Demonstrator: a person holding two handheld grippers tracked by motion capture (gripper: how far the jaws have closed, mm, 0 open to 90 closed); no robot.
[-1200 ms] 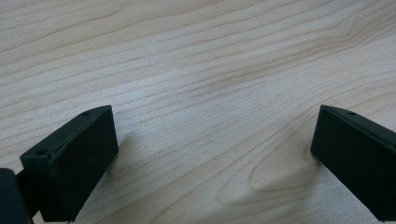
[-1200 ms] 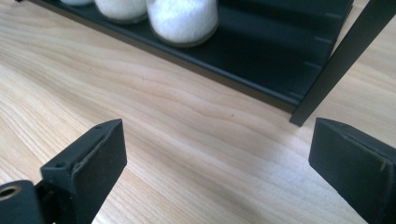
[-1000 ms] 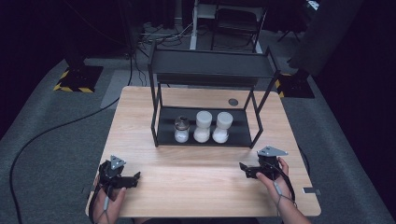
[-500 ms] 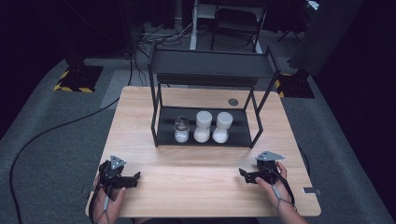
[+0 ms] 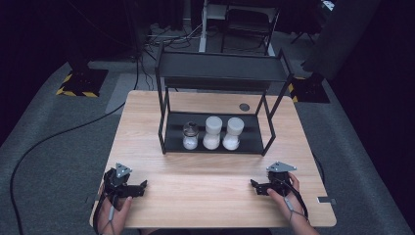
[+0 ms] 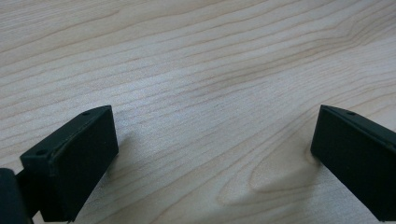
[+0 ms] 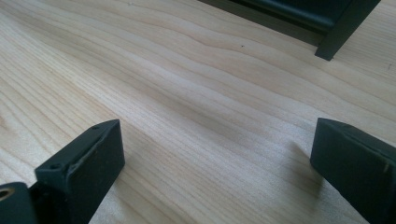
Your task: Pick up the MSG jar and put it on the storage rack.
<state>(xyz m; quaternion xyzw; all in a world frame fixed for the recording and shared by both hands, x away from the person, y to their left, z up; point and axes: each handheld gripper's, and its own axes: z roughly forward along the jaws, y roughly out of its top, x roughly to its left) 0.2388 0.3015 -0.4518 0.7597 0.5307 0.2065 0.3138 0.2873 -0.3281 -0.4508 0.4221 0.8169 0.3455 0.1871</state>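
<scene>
Your left gripper (image 5: 143,186) and right gripper (image 5: 254,185) are black, each topped by a grey three-cornered plate. Their jaws are blocky black slabs with small screw holes near the tips. A thin cable, possibly grey, trails over each hand.

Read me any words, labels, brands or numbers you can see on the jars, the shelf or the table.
None can be read. The three jars on the black shelf show no legible label in the high view; they are too small to tell. The wooden table carries no print, and neither does the left claw or the right claw.
</scene>
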